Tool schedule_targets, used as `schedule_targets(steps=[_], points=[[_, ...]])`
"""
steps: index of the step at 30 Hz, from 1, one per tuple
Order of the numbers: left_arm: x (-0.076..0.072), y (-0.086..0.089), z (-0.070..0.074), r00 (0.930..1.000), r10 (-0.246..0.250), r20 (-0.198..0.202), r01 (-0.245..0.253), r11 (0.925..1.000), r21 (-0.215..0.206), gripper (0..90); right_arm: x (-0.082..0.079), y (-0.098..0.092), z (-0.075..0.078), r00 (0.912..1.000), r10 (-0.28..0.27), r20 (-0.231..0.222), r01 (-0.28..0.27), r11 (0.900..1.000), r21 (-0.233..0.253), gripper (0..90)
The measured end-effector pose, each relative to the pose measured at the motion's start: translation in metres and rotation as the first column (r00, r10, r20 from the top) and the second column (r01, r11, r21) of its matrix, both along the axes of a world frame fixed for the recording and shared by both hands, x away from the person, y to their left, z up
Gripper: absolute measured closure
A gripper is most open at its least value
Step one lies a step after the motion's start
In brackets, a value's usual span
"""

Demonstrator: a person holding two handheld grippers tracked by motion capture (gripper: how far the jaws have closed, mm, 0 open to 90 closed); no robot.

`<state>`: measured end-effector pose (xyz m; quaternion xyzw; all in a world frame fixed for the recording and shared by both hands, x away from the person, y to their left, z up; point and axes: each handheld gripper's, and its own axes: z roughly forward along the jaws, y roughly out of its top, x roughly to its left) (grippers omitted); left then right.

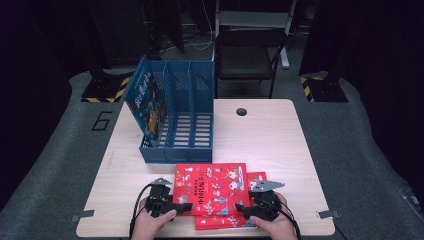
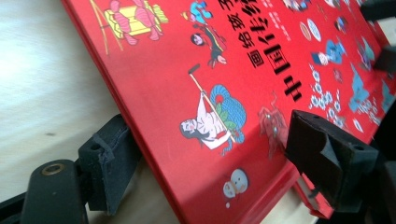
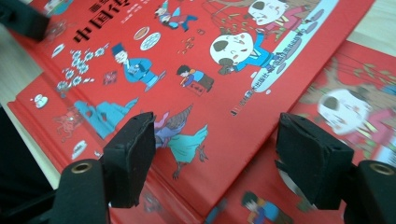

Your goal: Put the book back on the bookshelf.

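One blue-covered picture book (image 1: 148, 104) is already stood in the blue plastic three-slot file rack (image 1: 192, 127). Two red illustrated hardcover books are left; the upper red book (image 1: 212, 188) is straddled at the near table edge by the spread left gripper (image 1: 184, 207) and spread right gripper (image 1: 242, 207), not yet pinched.

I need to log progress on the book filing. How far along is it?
Done: one blue-covered book stands in the blue file rack, leftmost slot. In hand: the left gripper and right gripper, fingers open, sit at the top red book; neither has closed on it. Left: that book and the red book underneath, both flat on the table.
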<state>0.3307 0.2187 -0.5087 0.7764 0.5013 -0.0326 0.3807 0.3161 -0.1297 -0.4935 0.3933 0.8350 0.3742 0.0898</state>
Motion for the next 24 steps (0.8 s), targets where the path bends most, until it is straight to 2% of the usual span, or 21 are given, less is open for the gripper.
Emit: schedule_targets(steps=[4,6,9,11,17,23,24], points=[[0.003,0.005,0.0,0.9999,0.013,-0.008,-0.014,0.9999,-0.011,19.7,0.001,0.006,0.0,0.9999,0.005,0.012,-0.005,1.0,0.002,28.4],[0.003,0.006,-0.001,0.9998,0.015,-0.015,-0.015,0.9996,-0.023,19.6,0.0,0.006,0.0,0.9999,0.015,0.0,-0.015,1.0,0.01,28.5],[0.003,0.006,-0.003,0.9997,0.02,-0.012,-0.02,0.9994,-0.029,19.4,0.001,0.006,-0.001,0.9999,0.005,0.014,-0.005,1.0,0.013,29.3],[0.003,0.006,-0.003,0.9997,0.022,-0.007,-0.022,0.9993,-0.031,19.3,0.001,0.005,0.0,0.9997,0.021,0.013,-0.021,1.0,0.014,30.5],[0.002,0.007,-0.003,0.9998,0.017,-0.013,-0.017,0.9991,-0.038,20.1,-0.001,-0.003,0.002,0.9993,0.035,-0.015,-0.035,0.999,0.023,37.2],[0.001,0.007,-0.003,0.9996,0.019,-0.019,-0.02,0.999,-0.04,20.5,-0.004,-0.007,0.002,0.9982,0.049,-0.033,-0.049,0.999,0.009,42.4],[0.001,0.007,-0.003,0.9995,0.026,-0.016,-0.026,0.9988,-0.041,21.0,-0.005,-0.006,0.002,0.9982,0.05,-0.034,-0.05,0.999,0.022,43.9]])
